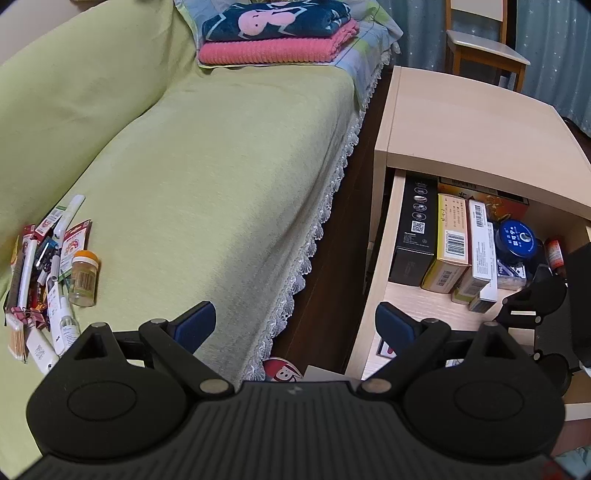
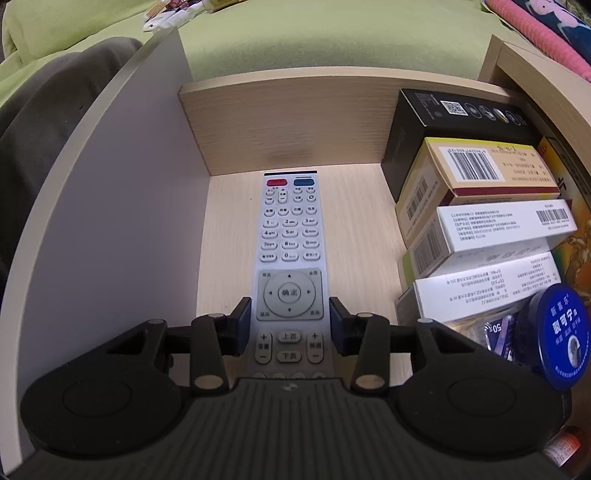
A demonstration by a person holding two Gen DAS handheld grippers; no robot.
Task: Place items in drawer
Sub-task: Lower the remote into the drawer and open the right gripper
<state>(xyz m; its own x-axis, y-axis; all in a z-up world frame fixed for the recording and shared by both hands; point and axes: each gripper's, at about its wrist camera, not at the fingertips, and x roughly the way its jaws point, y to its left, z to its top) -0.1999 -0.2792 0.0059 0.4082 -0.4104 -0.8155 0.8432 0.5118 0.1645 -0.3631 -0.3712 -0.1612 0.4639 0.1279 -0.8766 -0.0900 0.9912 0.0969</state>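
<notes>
White remote (image 2: 289, 258) between right claw (image 2: 290, 328) fingers, boxes (image 2: 476, 206) just beside.

Green bed, open drawer next to it

The bed (image 1: 207, 177) has folded blankets (image 1: 280, 33) up top and a messy pile of small items (image 1: 48, 273) plus a little jar (image 1: 84, 273). The drawer (image 2: 295, 122) floor holds a white remote (image 2: 290, 254), a row of boxes (image 2: 476, 206) and a blue-lidded tin (image 2: 563, 336).

A pale wooden nightstand (image 1: 465, 122) is set beside a green-covered bed (image 1: 207, 155); behind it, a wooden chair (image 1: 484, 48) and blue curtains (image 1: 554, 55) are seen.
</notes>
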